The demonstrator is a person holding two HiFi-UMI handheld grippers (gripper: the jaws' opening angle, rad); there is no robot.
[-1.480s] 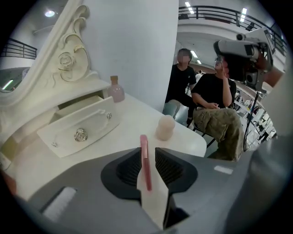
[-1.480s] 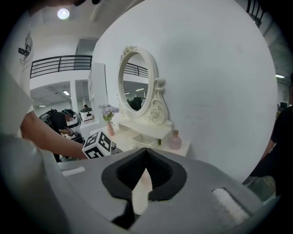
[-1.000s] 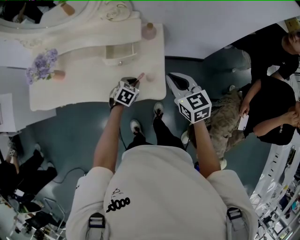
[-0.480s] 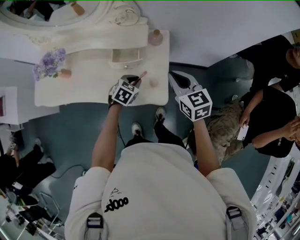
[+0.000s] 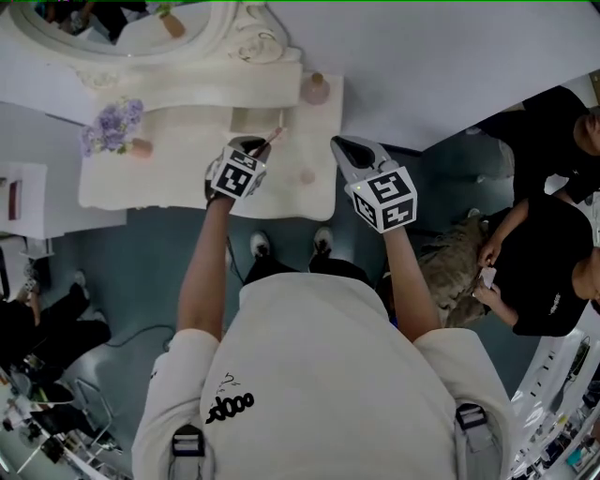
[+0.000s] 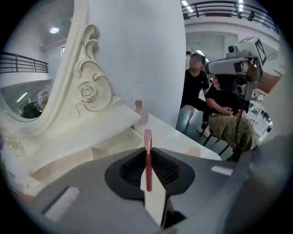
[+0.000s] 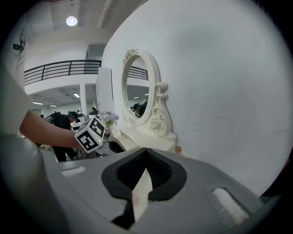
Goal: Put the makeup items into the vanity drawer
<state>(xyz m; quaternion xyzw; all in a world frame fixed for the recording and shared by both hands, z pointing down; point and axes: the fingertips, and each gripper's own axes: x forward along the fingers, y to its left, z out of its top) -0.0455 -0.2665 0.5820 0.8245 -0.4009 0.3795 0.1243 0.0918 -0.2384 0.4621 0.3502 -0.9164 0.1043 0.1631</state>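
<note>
A slim pink makeup stick (image 6: 147, 157) is pinched upright between the pads of my left gripper (image 6: 147, 151). In the head view that left gripper (image 5: 256, 147) hovers over the white vanity top (image 5: 178, 178), and the makeup stick's tip (image 5: 277, 137) reaches the small open drawer (image 5: 255, 120). The drawer (image 6: 112, 145) lies just ahead of the jaws. My right gripper (image 5: 340, 146) hangs off the vanity's right side, shut and empty (image 7: 145, 153). A small round pink item (image 5: 307, 175) lies on the top between the two grippers.
A pink bottle (image 5: 316, 89) stands at the back right corner of the vanity. Purple flowers (image 5: 112, 127) stand at the left. The oval mirror (image 5: 122, 23) rises behind. People (image 5: 548, 272) sit to the right on the floor side.
My left gripper has carried the pink stick from the vanity's front edge back toward the open drawer. The right gripper has stayed shut beside the vanity's right edge.
</note>
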